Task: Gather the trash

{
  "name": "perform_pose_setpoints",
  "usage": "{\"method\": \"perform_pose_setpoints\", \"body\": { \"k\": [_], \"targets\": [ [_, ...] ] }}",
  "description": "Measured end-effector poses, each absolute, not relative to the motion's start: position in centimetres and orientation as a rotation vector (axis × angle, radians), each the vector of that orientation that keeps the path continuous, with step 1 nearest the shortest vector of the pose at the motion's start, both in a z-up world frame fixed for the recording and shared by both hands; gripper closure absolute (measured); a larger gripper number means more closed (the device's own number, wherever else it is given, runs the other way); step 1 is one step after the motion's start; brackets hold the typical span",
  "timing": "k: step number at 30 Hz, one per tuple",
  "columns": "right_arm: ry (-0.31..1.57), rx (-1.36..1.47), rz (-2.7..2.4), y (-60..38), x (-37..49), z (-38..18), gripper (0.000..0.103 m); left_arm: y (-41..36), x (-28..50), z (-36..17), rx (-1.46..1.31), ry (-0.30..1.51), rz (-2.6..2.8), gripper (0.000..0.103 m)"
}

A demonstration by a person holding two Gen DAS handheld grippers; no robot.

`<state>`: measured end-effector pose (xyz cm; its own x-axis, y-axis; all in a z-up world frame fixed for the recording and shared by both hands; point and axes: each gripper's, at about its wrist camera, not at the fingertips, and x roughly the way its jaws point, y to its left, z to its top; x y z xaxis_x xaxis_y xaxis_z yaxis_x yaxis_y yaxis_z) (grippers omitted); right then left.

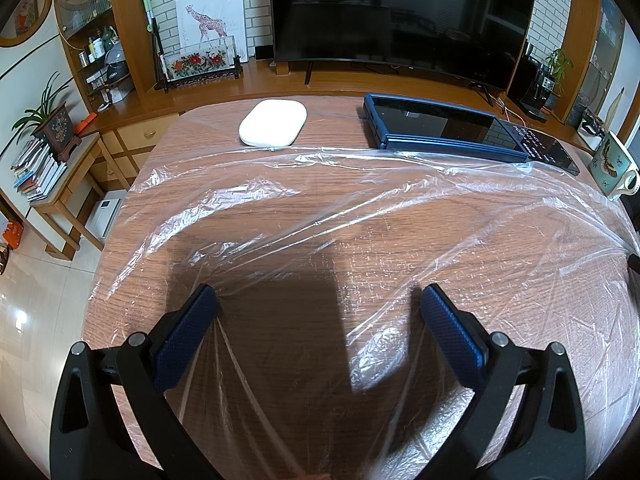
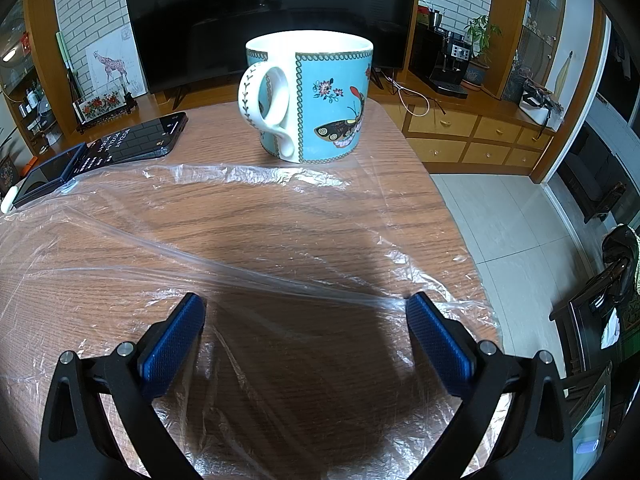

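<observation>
A large clear plastic bag (image 1: 360,200) lies crumpled and spread over most of the wooden table (image 1: 120,280). My left gripper (image 1: 319,294) is open just above the table. The film is pulled taut in ridges off both of its blue fingertips (image 1: 200,312). My right gripper (image 2: 305,300) is also open over the same plastic bag (image 2: 240,248), near the table's right side. A tight fold of film runs to its right fingertip (image 2: 424,312). Whether the fingers sit inside the bag or under a layer of it is unclear.
A white oval pad (image 1: 273,123) and a dark blue folding device (image 1: 460,132) lie at the table's far edge. A turquoise butterfly mug (image 2: 316,100) stands beyond the right gripper, by the table's right edge (image 2: 460,220). Behind are a television and wooden cabinets.
</observation>
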<state>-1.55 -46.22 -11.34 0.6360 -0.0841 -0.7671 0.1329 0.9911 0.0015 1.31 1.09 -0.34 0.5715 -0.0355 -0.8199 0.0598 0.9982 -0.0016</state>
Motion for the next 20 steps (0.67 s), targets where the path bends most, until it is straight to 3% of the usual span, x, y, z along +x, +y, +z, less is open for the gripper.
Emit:
{"method": "perform_pose_setpoints", "body": {
  "k": [20],
  "targets": [
    [0.873, 0.060, -0.124, -46.33, -1.44, -11.36, 0.004, 1.48, 1.34, -0.39, 0.026, 0.961, -0.054, 0.001]
  ]
}}
